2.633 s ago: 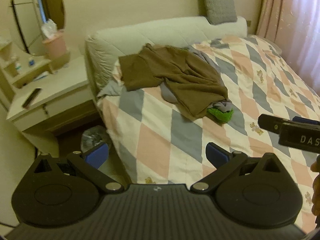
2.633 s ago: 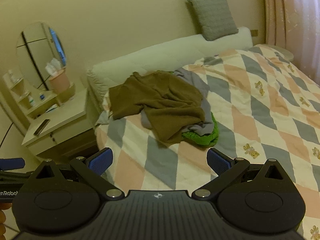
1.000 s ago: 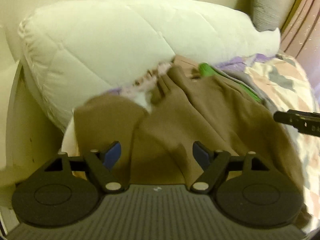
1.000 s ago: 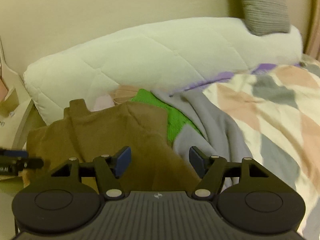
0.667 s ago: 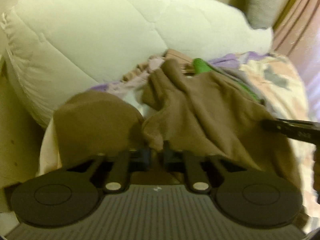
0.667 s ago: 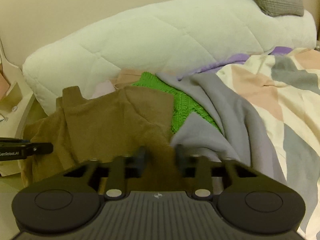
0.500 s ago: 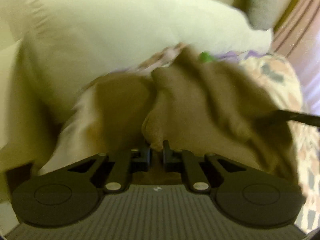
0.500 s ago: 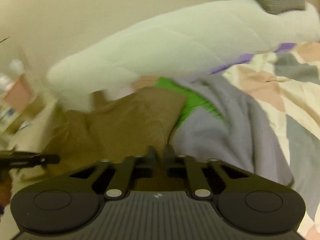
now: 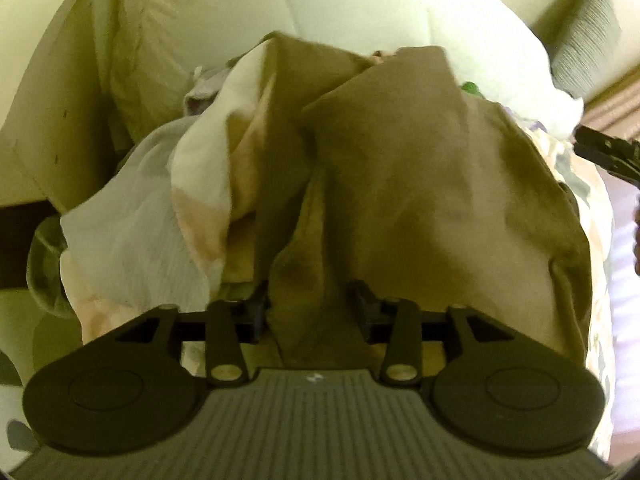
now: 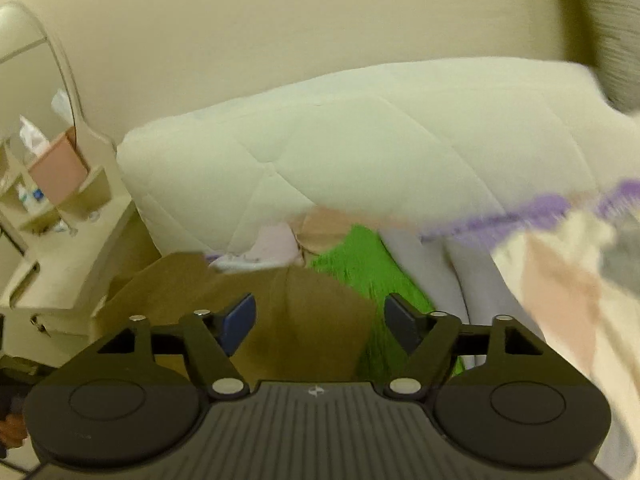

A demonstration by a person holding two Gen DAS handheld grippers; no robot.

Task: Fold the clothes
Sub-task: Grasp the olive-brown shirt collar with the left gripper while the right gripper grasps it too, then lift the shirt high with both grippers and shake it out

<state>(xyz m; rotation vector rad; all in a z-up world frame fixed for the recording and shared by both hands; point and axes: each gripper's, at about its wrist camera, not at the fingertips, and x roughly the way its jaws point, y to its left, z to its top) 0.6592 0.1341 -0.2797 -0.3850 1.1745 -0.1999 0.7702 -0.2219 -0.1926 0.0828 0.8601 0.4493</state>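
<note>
Brown shirt [image 9: 420, 168] is lying bunched at the head of the bed, against the white quilted headboard [image 10: 360, 152] | writing: none readable | left gripper [image 9: 312, 308] is tilting steeply down, jaws opening with a brown fold between them | right gripper [image 10: 320, 320] is angling down, jaws spreading wide over the shirt's edge beside a green garment [image 10: 360, 256].

Black grippers, blue-padded fingers [image 10: 240, 316], silver screws

Quilted headboard [image 10: 360, 152] walls off the far side behind piled brown garment [image 9: 420, 168]
</note>
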